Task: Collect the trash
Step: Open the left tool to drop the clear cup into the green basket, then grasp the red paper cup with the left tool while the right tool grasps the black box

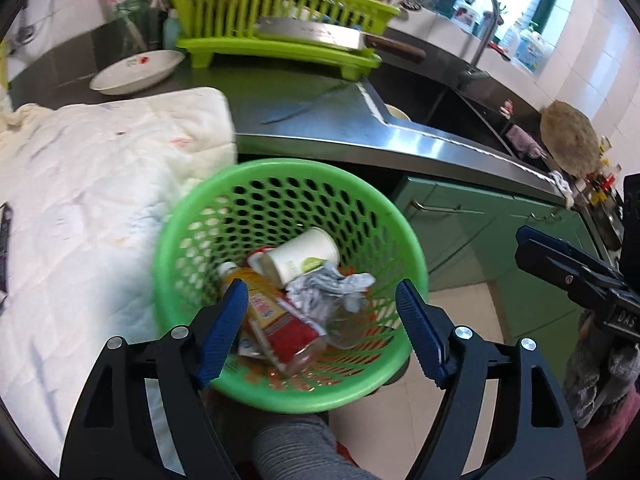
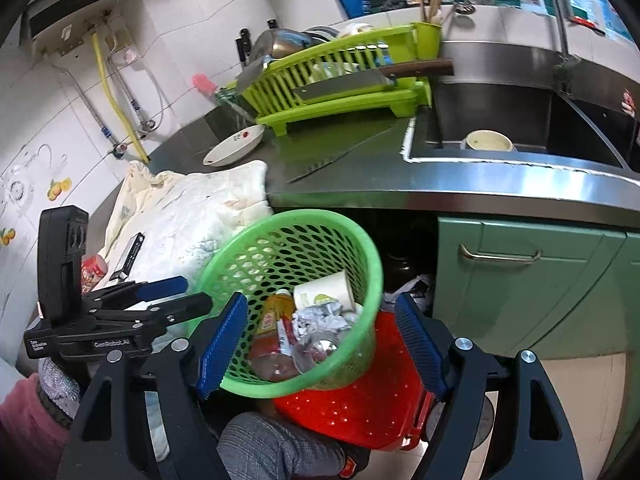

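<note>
Left gripper (image 1: 320, 332) agape over bottle (image 1: 276, 316) lying neck away.

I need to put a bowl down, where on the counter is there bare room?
The steel strip of counter between the dish rack and the front edge is bare except for a thin knife. Left of it is crowded: a white plate, then the quilted cloth. The sink holds a cup.

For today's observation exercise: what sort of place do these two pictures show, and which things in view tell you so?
Most likely a home kitchen. A steel sink with a tap is set into the counter, a lime dish rack holds washed dishes and a cleaver, and green cabinets sit below. A green basket holds collected trash.
</note>
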A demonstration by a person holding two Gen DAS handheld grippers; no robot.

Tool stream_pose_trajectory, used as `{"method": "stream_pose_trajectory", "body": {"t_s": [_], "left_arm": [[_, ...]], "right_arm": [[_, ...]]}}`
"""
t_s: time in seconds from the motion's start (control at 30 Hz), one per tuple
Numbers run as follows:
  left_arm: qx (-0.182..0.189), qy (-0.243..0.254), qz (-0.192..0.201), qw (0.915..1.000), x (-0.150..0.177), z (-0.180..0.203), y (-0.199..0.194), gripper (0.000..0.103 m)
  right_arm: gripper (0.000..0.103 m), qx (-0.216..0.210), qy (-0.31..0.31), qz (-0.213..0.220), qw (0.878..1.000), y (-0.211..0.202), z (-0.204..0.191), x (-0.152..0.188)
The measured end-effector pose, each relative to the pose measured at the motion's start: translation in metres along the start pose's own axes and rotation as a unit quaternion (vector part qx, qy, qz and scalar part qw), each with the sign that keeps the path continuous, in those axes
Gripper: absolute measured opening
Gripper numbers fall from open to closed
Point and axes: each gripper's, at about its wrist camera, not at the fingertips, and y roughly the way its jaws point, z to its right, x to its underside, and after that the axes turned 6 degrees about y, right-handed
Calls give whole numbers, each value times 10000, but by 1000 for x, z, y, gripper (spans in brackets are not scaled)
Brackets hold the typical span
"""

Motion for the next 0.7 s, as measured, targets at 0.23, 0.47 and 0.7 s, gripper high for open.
{"method": "stream_pose_trajectory", "body": {"t_s": [0.23, 0.47, 0.7], "left_arm": [[-388, -271, 222, 9986, 15, -42, -39, 75], [-890, -669, 446, 9928, 36, -97, -85, 75], [-1536, -1190, 722, 9783, 63, -164, -139, 75]], "right_arm": [[73, -153, -345, -99, 9992, 11, -40, -1], [73, -412, -734, -272, 9961, 30, -92, -4], [73, -661, -1172, -484, 9897, 56, -155, 1]]}}
